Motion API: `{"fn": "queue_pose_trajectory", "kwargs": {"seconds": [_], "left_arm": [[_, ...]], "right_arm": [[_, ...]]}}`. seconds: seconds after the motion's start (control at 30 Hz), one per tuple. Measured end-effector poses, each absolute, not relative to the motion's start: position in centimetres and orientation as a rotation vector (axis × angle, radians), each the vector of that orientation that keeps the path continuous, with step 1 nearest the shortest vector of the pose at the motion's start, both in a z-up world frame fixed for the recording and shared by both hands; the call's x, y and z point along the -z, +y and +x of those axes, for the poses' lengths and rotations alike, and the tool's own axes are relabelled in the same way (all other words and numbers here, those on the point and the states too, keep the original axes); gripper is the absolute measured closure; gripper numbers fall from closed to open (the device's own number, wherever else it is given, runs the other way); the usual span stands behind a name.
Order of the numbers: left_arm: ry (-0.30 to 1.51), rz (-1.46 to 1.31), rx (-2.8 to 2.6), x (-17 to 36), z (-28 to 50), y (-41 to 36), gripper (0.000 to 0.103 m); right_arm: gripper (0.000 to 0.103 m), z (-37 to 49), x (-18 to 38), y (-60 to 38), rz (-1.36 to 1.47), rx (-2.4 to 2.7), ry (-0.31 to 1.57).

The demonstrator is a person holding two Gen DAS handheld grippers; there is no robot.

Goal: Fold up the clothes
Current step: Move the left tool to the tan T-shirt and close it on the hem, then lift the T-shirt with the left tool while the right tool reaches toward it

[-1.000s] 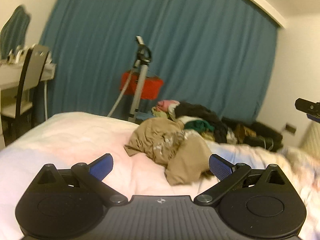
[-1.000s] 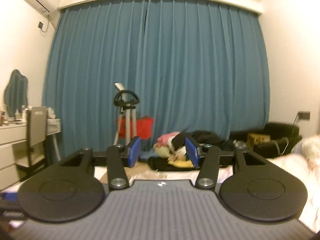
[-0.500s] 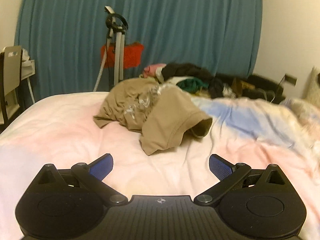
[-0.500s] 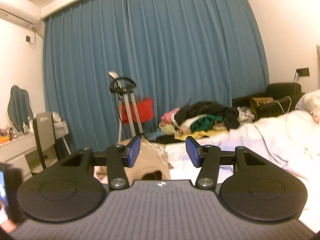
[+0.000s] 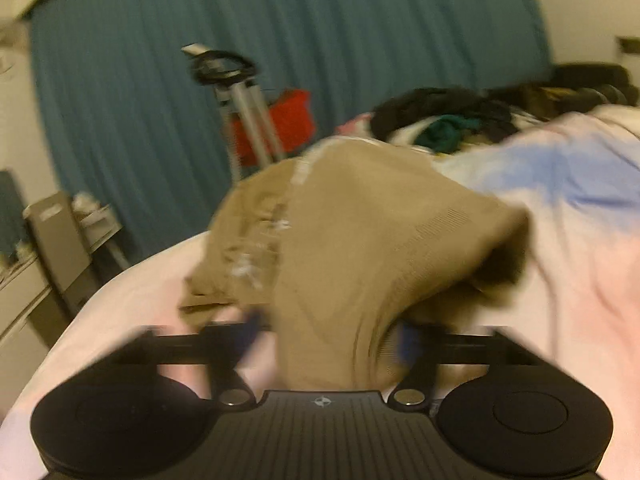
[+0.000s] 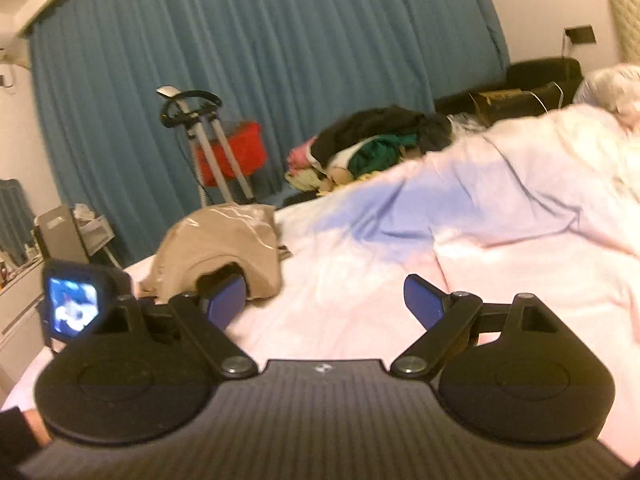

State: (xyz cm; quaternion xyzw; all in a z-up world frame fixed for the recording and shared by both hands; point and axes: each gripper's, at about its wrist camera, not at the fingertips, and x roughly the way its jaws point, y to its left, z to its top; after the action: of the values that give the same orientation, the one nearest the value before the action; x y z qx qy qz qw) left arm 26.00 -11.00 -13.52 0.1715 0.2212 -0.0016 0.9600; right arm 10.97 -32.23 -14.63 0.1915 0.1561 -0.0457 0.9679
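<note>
A tan garment (image 5: 352,240) lies crumpled in a heap on a bed with a pale pink and blue cover (image 5: 580,240), near the bed's left edge. In the blurred left wrist view, the left gripper (image 5: 332,332) is pushed up against the near edge of the garment, and a fold of tan cloth runs down between its two blue-tipped fingers (image 5: 406,338); the fingers stand partway in, but the blur makes it impossible to tell whether they are pinching the cloth. In the right wrist view, the right gripper (image 6: 332,300) hovers low over bare bedcover with its fingers spread wide apart, holding nothing. The garment (image 6: 224,240) sits just beyond its left finger. Behind the bed hangs a teal curtain (image 6: 260,40). In front of it stand a metal stand with a red bin (image 6: 232,152) and a pile of mixed clothes (image 6: 372,140).
</note>
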Motion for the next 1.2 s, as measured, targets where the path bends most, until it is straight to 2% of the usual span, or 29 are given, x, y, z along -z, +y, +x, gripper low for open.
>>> {"fn": "queue_pose_trajectory", "kwargs": {"seconds": [0.03,0.17,0.47,0.7,0.97,1.2], "left_arm": [[0.455,0.311,-0.009,12.9,26.1,-10.4,0.090],[0.391,0.282,0.069,9.5,23.5,-8.1,0.093],[0.303,0.290,0.337,1.6,10.7,-4.0,0.093],[0.318,0.123,0.477,-0.9,3.5,-0.2,0.093],[0.514,-0.096,0.469,1.0,7.8,5.0,0.092],[0.571,-0.229,0.458,2.7,11.2,7.0,0.091]], "right_arm": [[0.015,11.3,14.9,-32.4,0.387,0.099,0.318],[0.015,12.0,15.4,-32.5,0.371,0.112,0.313],[0.015,10.1,14.3,-29.3,0.189,0.077,0.231],[0.015,5.9,11.6,-26.4,0.167,0.023,0.238],[0.015,3.7,11.3,-20.3,0.118,-0.244,0.330],[0.015,6.0,14.4,-14.5,-0.136,-0.277,0.382]]}}
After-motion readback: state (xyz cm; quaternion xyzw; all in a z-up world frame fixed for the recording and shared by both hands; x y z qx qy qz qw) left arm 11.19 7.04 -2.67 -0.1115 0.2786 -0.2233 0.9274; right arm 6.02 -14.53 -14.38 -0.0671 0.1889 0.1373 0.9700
